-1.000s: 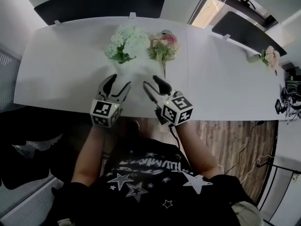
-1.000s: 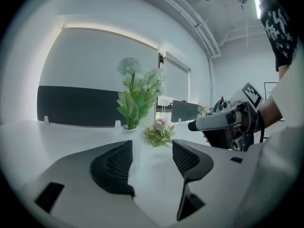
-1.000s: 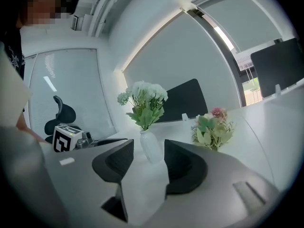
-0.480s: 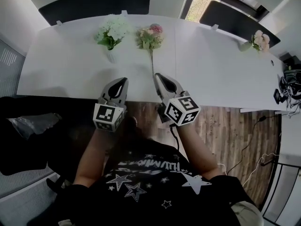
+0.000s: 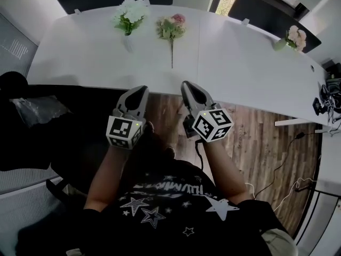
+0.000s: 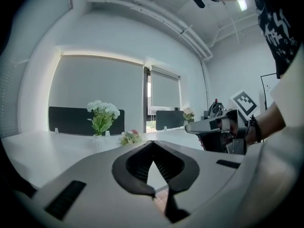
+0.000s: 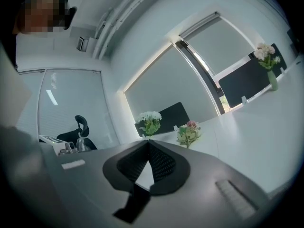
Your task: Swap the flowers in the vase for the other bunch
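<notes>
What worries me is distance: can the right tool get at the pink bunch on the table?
Probably not yet: the right tool, shut, hangs short of the table, apart from the pink bunch. Nothing stands between them; stepping closer should do.

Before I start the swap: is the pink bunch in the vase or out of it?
Out: the pink bunch lies flat on the table, bare stem showing, beside the vase holding the white flowers.

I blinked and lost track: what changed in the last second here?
The left gripper and right gripper drew back from the table toward the person, and their open jaws shut on nothing. The white flowers stay in the vase; the pink bunch still lies beside it.
</notes>
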{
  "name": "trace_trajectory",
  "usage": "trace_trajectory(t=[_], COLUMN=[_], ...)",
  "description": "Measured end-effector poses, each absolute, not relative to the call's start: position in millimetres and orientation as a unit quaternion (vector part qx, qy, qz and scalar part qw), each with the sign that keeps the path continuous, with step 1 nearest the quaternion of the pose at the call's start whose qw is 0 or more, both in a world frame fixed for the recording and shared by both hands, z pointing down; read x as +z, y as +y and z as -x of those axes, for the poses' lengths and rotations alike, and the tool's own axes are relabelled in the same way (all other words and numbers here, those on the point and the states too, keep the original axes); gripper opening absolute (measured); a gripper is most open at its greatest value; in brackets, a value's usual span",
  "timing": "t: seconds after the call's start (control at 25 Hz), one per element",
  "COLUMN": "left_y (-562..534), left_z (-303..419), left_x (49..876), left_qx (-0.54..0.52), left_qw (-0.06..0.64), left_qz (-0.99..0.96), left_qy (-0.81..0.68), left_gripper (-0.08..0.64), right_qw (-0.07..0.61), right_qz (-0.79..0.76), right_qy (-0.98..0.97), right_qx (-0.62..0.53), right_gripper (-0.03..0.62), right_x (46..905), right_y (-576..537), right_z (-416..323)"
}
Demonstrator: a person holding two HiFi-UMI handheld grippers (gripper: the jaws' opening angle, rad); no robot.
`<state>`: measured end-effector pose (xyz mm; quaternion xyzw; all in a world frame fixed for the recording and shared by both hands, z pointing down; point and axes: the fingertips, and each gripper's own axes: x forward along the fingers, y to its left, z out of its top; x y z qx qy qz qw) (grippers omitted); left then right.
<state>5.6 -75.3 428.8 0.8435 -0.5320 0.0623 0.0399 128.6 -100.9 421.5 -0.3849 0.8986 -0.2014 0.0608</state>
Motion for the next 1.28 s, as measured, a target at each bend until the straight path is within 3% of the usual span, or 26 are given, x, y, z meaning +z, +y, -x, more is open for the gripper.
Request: trace_trajectory(t=[0.52, 1.28], left_y=[-49, 72], left_z=[-9, 80], left_x=[425, 440], left_qx=[0.057, 0.049], left_qw=[0.049, 0.080], left_qz=[-0.850, -0.870], left_qy=[-0.521, -0.484], left_gripper=[0.008, 0.008], right_qw=[0.017, -0.027], right_qz=[0.401, 0.431], right_qy=[0.894, 0.886], right_qx=[-0.197, -0.170], right_gripper=[0.002, 0.002], right_x=[441, 441], right_y=[-73, 65], right_z=[-131, -51])
